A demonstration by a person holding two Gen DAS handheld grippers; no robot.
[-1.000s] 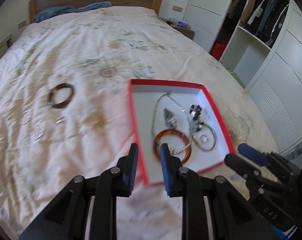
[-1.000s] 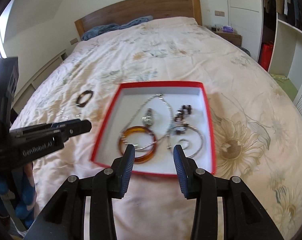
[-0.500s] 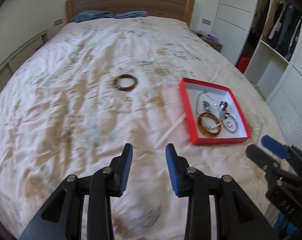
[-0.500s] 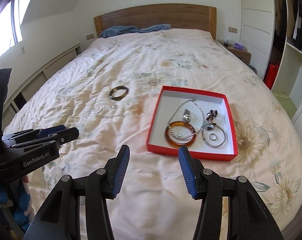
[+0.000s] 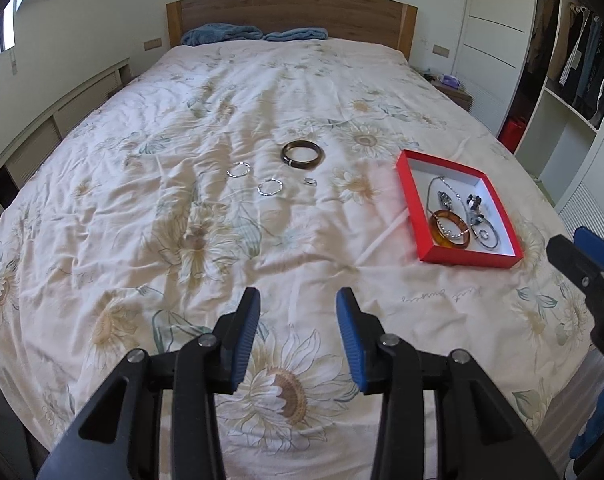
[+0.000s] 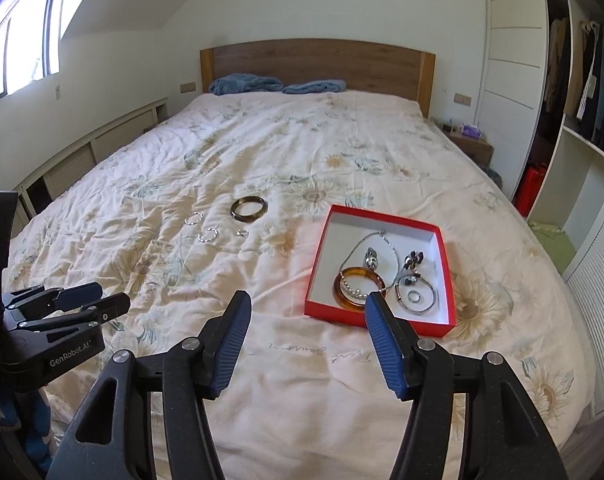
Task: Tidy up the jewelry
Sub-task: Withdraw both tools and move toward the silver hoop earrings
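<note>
- One red box (image 6: 446, 256) with a white inside lies on the bed (image 6: 262, 152), toward its right edge and nearer the foot than the headboard.
- In the box: one amber bangle (image 6: 356, 285) at the near left corner, one silver chain necklace with a pendant (image 6: 371, 258) draped across it, one thin silver hoop bangle (image 6: 418, 295) with one small ring (image 6: 414, 298) inside it, and a cluster of dark beads (image 6: 413, 258) whose number cannot be told.
- Loose on the bedspread near the middle of the bed, left of the box: one dark brown bangle (image 5: 302, 154), two thin silver hoops (image 5: 238, 169) (image 5: 270, 187) and one small silver ring (image 5: 310, 181).
- Two blue pillows or folded blankets (image 6: 246, 83) lie against the wooden headboard (image 6: 318, 62).
- Writing: "GenRobot.AI" on the body of the left hand-held gripper, seen from the right wrist; a cursive embroidered line on the bedspread (image 6: 320, 357) near the foot edge reads upside down and is not legible.
- The left hand-held gripper (image 5: 298, 334) hangs over the foot of the bed; its jaws have just been opening and stand apart with nothing between them. The loose pieces lie well ahead of it, the box ahead to its right.
- The right hand-held gripper (image 6: 308, 338) is likewise parted, its jaws just opened further, empty; the box sits just beyond its right fingertip.
</note>
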